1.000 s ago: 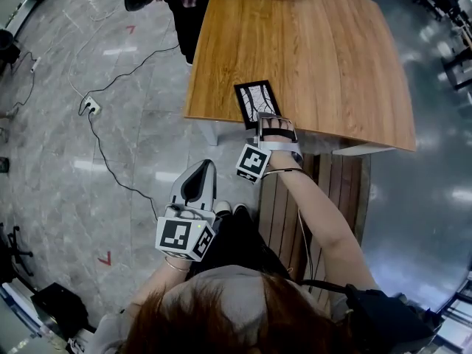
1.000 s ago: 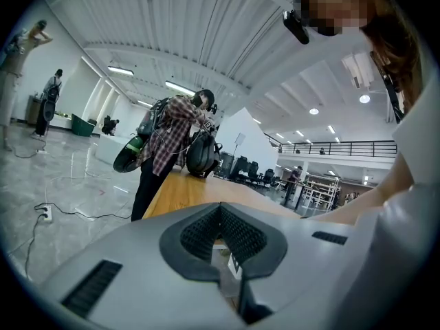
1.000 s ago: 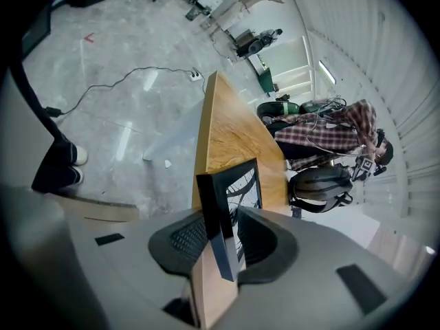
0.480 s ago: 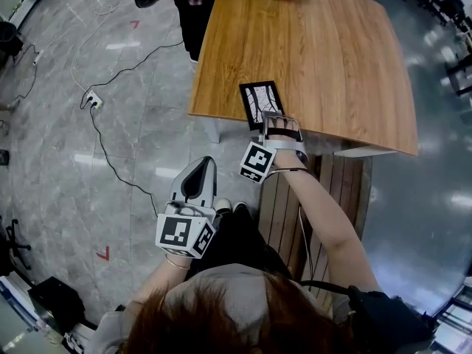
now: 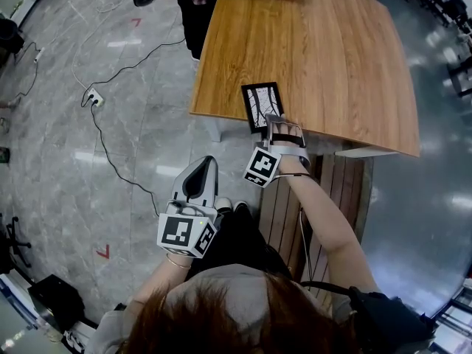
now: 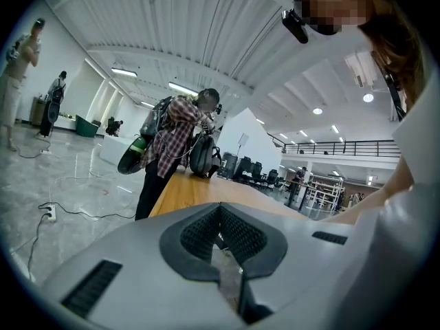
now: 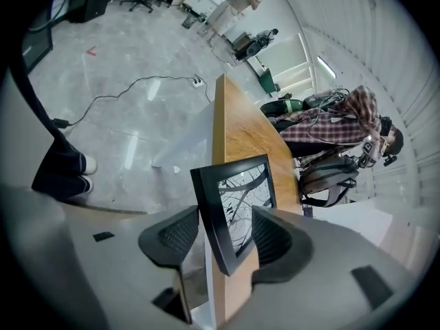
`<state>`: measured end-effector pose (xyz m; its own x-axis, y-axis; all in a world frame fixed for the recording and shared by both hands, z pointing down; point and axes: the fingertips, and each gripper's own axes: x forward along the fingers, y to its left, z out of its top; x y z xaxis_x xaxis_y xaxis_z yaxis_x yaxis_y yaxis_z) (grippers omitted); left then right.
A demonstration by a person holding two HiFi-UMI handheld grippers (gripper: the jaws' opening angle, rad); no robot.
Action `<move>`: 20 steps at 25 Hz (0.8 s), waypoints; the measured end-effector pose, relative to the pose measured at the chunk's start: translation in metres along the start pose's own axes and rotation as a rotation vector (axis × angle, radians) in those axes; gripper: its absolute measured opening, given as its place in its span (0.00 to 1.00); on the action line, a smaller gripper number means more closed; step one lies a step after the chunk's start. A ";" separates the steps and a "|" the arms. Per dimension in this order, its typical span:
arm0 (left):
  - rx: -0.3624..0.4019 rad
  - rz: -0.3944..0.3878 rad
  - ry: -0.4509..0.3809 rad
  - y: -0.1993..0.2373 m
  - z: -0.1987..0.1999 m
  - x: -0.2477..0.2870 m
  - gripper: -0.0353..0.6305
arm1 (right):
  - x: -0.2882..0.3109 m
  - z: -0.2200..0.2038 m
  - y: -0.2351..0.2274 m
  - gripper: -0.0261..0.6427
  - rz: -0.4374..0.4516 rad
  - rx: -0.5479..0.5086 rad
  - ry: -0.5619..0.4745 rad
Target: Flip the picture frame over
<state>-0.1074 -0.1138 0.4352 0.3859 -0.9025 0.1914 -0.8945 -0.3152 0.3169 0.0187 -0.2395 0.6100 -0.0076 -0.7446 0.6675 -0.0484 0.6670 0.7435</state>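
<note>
Black frame [image 5: 262, 107] overhangs table's [image 5: 324, 43] 6 o'clock edge, loose between right gripper's [image 5: 281, 127] just-opened, wide jaws; a nudge could topple it. Left gripper [image 5: 199, 169] hangs closed.

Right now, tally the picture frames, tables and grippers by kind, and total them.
picture frame: 1
table: 1
grippers: 2, the left gripper shut, the right gripper with jaws that have just been opening, the picture frame between them but not pressed
total: 4

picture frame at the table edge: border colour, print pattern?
Picture frame: black border, white print with black tangled lines. Clearest in the right gripper view.
</note>
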 end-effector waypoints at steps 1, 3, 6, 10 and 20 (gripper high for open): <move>0.002 0.001 0.001 0.000 0.000 0.000 0.06 | -0.002 0.000 0.000 0.38 -0.002 0.012 -0.009; 0.007 0.002 0.004 0.000 0.001 0.001 0.06 | -0.007 -0.004 0.001 0.38 -0.005 0.039 -0.019; 0.014 0.007 0.005 0.002 0.000 0.001 0.06 | -0.017 -0.015 0.001 0.38 -0.021 0.107 -0.028; 0.022 0.013 0.010 0.004 0.000 0.001 0.06 | -0.038 -0.028 -0.006 0.37 -0.071 0.254 -0.038; 0.075 -0.052 -0.075 -0.029 0.037 0.007 0.06 | -0.189 -0.005 -0.121 0.37 -0.128 1.071 -0.568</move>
<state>-0.0869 -0.1217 0.3931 0.4164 -0.9030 0.1056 -0.8893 -0.3804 0.2538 0.0312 -0.1791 0.3937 -0.3655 -0.8880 0.2790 -0.8782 0.4283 0.2130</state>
